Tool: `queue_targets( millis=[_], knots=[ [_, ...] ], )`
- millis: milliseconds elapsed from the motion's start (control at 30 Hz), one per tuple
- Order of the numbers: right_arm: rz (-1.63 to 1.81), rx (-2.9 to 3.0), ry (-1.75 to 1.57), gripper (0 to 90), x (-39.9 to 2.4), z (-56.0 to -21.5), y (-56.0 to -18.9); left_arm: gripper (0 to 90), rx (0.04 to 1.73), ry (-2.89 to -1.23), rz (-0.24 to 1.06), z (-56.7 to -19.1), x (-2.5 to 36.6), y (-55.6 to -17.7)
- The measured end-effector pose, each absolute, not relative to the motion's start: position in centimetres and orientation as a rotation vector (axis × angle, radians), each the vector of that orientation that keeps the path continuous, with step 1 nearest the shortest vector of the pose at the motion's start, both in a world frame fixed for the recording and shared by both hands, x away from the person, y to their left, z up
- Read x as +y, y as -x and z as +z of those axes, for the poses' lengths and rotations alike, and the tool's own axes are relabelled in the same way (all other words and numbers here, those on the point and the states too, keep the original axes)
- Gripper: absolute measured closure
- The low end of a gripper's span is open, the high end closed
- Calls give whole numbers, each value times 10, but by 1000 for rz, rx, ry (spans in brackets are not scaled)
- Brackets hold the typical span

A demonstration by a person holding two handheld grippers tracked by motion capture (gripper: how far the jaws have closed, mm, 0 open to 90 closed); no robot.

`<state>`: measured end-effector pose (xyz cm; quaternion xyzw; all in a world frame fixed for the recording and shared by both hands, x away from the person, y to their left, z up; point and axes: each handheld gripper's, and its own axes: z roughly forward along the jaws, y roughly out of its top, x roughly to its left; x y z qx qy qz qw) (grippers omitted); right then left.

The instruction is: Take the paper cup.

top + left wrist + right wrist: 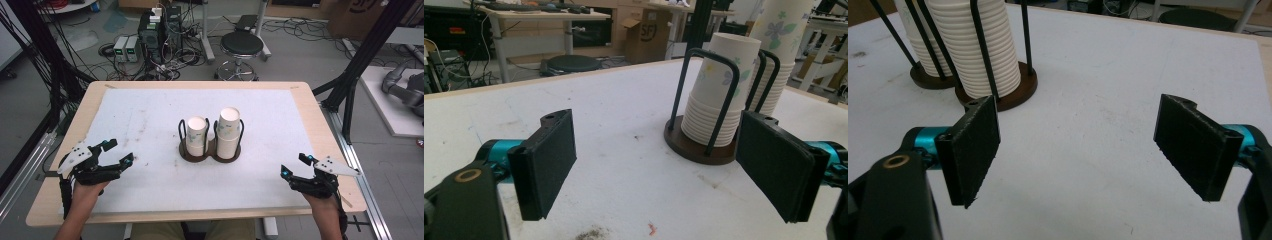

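Ahead of both tools, the cup holder (210, 152) stands mid-table with two cup stacks (227, 131). I hold the left tool (119, 152) and right tool (295, 165) apart, empty. Approach step, I judge; next, advance one tool to a stack.

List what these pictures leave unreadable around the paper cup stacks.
- Taller stack of white flowered paper cups: top cut off by the left gripper view's edge.
- Both stacks' tops: cut off in the right gripper view.
- Dark brown round wooden base: its middle is hidden under the cups.
- Cup count: rims too fine.
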<state>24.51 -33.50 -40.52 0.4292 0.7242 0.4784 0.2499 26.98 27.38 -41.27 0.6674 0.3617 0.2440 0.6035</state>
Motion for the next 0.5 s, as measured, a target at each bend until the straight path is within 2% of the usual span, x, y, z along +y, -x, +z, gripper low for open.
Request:
queue_targets(
  millis=[500],
  knots=[
    [1323, 1973, -1179, 192, -339, -407, -245, 163, 807, -1568, 554, -409, 268, -272]
  ],
)
